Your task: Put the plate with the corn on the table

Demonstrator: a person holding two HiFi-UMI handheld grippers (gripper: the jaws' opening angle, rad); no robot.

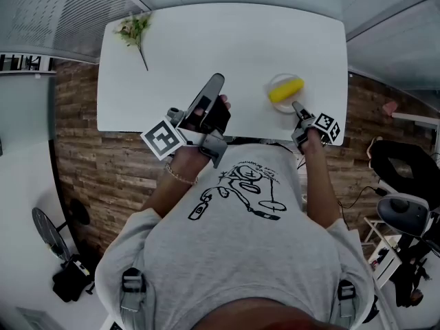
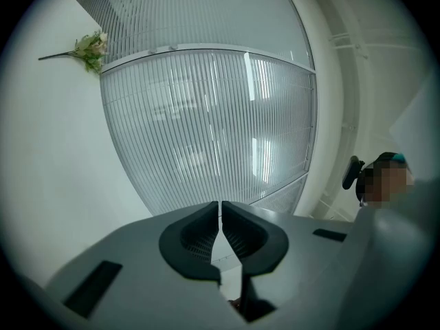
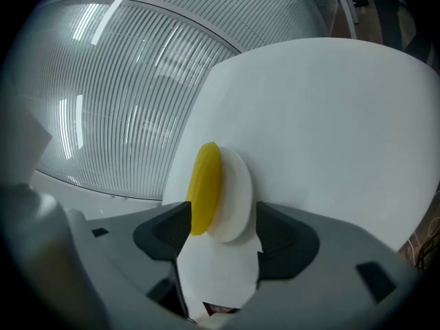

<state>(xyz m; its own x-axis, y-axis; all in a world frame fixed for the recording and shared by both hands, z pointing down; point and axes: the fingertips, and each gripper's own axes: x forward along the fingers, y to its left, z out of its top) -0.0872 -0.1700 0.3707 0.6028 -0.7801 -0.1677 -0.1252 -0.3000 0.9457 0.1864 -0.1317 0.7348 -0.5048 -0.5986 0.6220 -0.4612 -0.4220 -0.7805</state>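
On the white table, close to its near right edge, rests a small white plate bearing a yellow corn cob. My right gripper sits just at the plate's near rim. In the right gripper view the plate and corn lie between the tips of my right gripper, whose jaws stand wide and open without pressing on them. My left gripper hovers over the table's near edge, left of the plate, empty; in its own view my left gripper is shut, its pads meeting.
A sprig of flowers lies at the table's far left corner, also visible as the sprig in the left gripper view. A slatted wall stands behind the table. Wood flooring surrounds it, with a black chair at right.
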